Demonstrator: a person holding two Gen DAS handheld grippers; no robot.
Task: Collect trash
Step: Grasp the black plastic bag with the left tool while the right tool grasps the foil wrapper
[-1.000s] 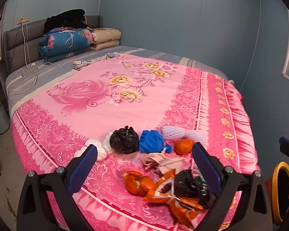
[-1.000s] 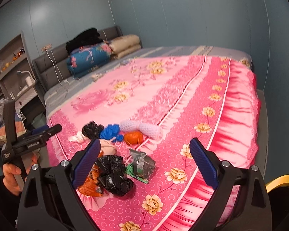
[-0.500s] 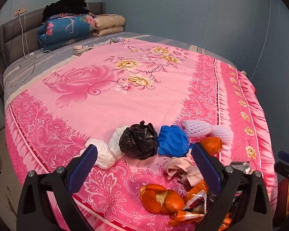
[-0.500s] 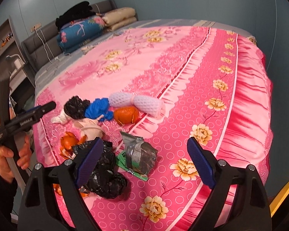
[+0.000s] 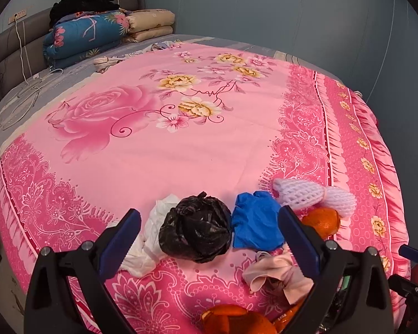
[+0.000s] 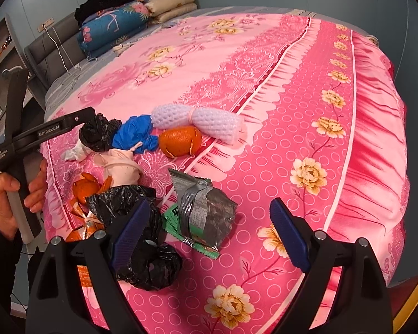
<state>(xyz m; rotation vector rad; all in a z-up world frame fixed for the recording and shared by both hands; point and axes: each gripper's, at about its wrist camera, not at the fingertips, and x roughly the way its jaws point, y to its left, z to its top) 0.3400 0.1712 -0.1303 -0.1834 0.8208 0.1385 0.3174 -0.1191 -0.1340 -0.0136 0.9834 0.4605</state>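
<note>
Trash lies in a cluster near the foot of the pink bed [image 5: 158, 150]. My left gripper [image 5: 209, 236] is open above a crumpled black bag [image 5: 196, 229], which shows between its fingers untouched. White tissue [image 5: 150, 236], a blue wad [image 5: 255, 228], white foam netting [image 5: 306, 196], an orange [image 5: 321, 221] and a pale pink wad [image 5: 276, 275] lie around it. My right gripper [image 6: 209, 232] is open over a silver foil wrapper [image 6: 206, 211]. A second black bag [image 6: 142, 233] sits by its left finger, with orange peel [image 6: 83, 189] beyond.
Folded quilts [image 5: 89, 33] and dark clothes are stacked at the headboard, with cables on the grey sheet. A person's hand [image 6: 11, 194] holds the left gripper [image 6: 50, 130] at the bed's left edge. A yellow rim [image 6: 415, 306] shows at the lower right.
Both grippers have dropped lower and closer to the trash pile. The black bag now sits between the left fingers, and the foil wrapper has grown larger between the right fingers.
</note>
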